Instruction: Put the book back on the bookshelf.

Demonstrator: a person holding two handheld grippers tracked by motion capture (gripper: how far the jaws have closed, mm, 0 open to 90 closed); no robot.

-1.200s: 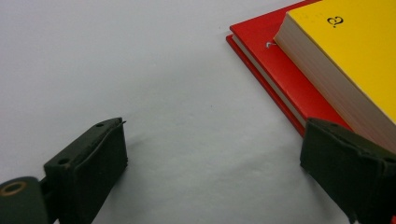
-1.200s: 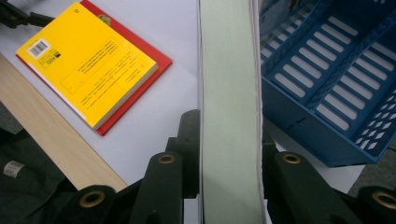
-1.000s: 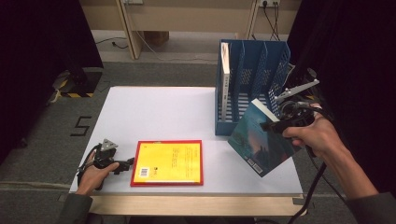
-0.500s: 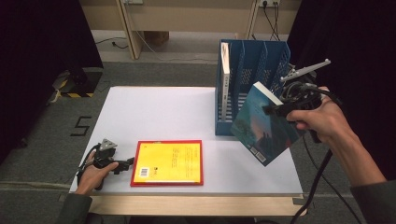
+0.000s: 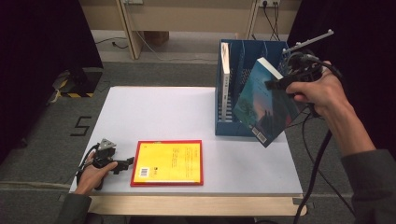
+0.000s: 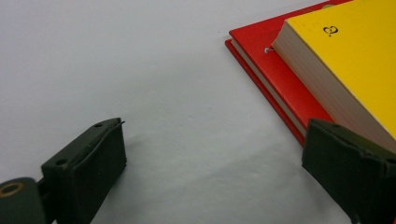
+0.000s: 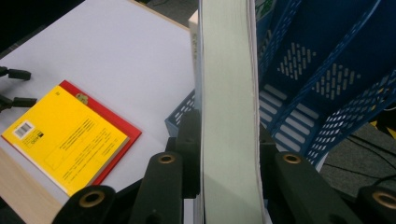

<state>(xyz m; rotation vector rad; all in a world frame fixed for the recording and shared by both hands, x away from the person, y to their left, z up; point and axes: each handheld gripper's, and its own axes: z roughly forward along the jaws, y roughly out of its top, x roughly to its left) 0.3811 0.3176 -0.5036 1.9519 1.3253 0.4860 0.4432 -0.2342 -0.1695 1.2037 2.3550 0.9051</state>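
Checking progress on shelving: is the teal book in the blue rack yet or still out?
Out. The right gripper holds the teal book tilted in the air before the blue rack.

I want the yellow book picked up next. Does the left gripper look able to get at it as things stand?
Probably yes. The left gripper rests open on the table right beside the yellow book, with bare surface between them; the red book lies underneath.

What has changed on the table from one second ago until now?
The right gripper, shut on the teal book, has lifted it higher and toward the blue file rack, tilting it more upright. The left gripper stayed open beside the yellow book on the red book; both books unmoved.
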